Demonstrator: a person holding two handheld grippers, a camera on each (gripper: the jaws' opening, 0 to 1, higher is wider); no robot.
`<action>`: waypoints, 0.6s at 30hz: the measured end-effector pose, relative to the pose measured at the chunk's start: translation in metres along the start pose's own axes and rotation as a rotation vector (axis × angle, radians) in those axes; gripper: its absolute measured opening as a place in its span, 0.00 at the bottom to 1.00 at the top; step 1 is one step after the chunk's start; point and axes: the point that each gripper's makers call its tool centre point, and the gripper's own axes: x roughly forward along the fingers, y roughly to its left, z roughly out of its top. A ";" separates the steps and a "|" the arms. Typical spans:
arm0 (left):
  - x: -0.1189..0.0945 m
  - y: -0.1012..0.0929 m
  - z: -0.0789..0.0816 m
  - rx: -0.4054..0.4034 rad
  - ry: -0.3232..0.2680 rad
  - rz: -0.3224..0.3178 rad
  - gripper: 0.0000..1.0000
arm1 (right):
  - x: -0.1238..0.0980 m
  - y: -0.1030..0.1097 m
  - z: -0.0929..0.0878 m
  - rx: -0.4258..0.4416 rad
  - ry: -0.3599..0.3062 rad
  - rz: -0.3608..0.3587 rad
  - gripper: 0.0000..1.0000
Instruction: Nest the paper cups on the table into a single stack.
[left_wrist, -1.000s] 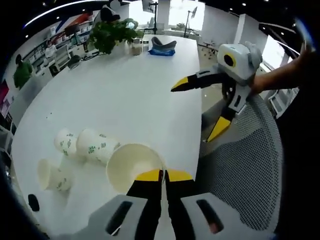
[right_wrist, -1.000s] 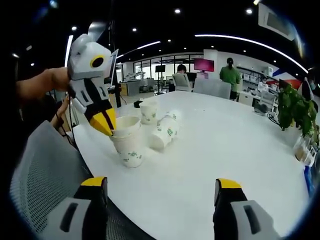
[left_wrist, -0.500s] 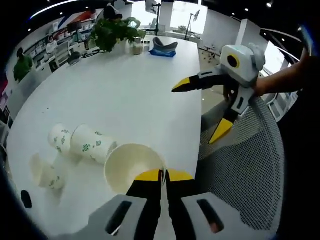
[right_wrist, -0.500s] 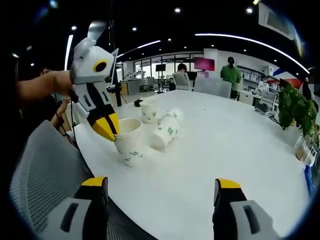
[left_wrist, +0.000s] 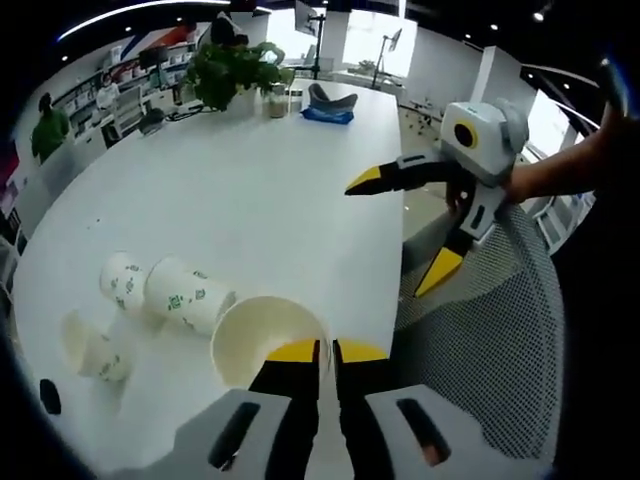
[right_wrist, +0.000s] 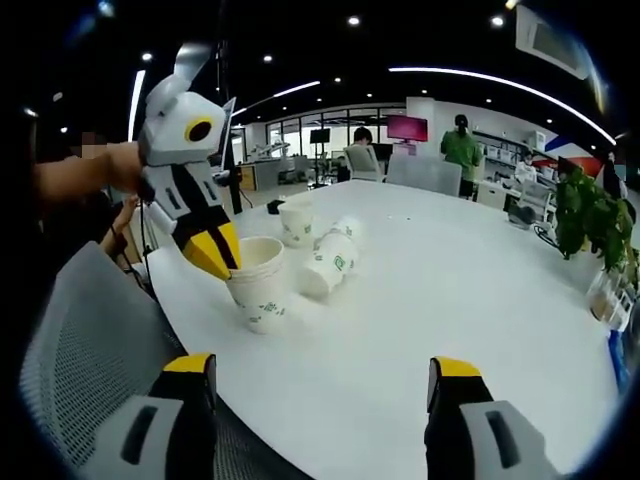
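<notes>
My left gripper (left_wrist: 320, 351) is shut on the near rim of an upright white paper cup with green print (left_wrist: 262, 338). From the right gripper view, the left gripper (right_wrist: 215, 255) holds that cup (right_wrist: 258, 288) near the table's edge. Two cups lie on their sides beyond it (left_wrist: 188, 297) (left_wrist: 124, 279). Another cup stands upright (left_wrist: 90, 347), also seen as the upright cup (right_wrist: 297, 222) behind the lying cups (right_wrist: 330, 265). My right gripper (right_wrist: 322, 368) is open and holds nothing; it hovers off the table's edge (left_wrist: 400, 228).
The white table (left_wrist: 280, 180) runs far back, with a potted plant (left_wrist: 230, 65) and a blue item (left_wrist: 325, 100) at its far end. A grey mesh chair (left_wrist: 480, 350) stands at the table's edge by both grippers. People stand beyond the table (right_wrist: 462, 150).
My left gripper has tilted its cup a little and set it straight again, staying shut on the rim. The right gripper has stayed open in about the same place.
</notes>
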 end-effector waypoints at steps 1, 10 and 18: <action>-0.001 0.001 0.000 -0.001 -0.004 0.001 0.03 | 0.000 0.000 0.000 -0.001 0.001 0.000 0.88; -0.021 0.016 0.015 -0.022 -0.088 0.042 0.06 | 0.000 -0.001 0.000 0.002 -0.004 -0.001 0.89; -0.037 0.051 0.014 -0.058 -0.156 0.124 0.12 | -0.001 -0.001 0.003 0.008 -0.019 -0.004 0.90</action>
